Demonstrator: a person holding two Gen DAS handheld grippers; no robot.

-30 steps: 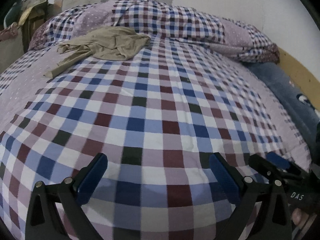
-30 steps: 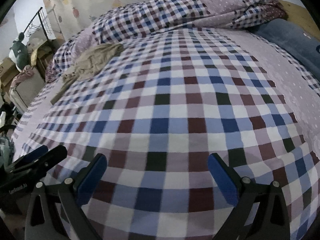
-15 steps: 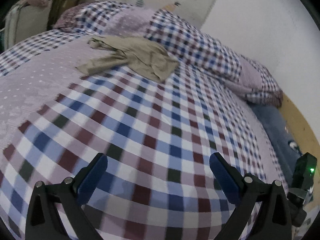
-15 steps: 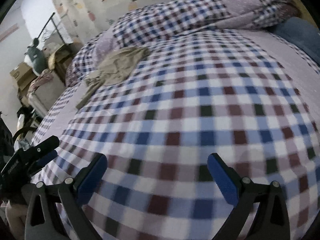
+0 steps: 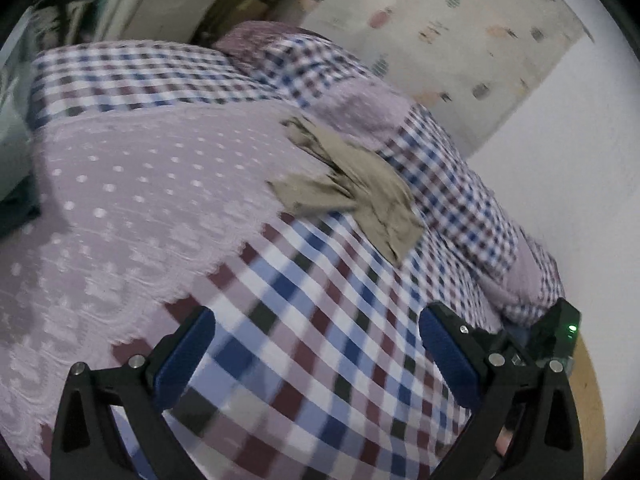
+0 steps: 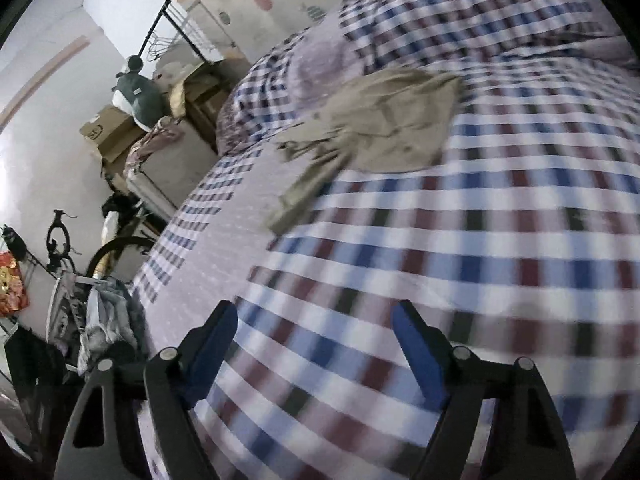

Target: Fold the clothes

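Note:
A crumpled khaki garment [image 5: 352, 184] lies on the checked bedspread [image 5: 304, 320] near the pillows, partly over the lilac dotted border. My left gripper [image 5: 316, 356] hovers open over the bedspread, well short of the garment, nothing between its blue pads. From the right wrist view the same garment [image 6: 380, 128] lies far ahead and slightly left. My right gripper [image 6: 316, 348] is open and empty above the checked cloth [image 6: 480, 240]. Both views are motion-blurred.
Checked pillows [image 5: 452, 160] line the head of the bed against a white wall. Off the bed's left side stand cardboard boxes [image 6: 108, 128], a plush toy [image 6: 136, 96], a clothes rack [image 6: 176, 28] and piled clothes [image 6: 104, 320]. The other gripper's body [image 5: 556, 328] shows at right.
Both grippers have swung left and tilted, moving nearer the khaki garment, which now looks larger in each view. The jaws stay open throughout. The garment has not moved.

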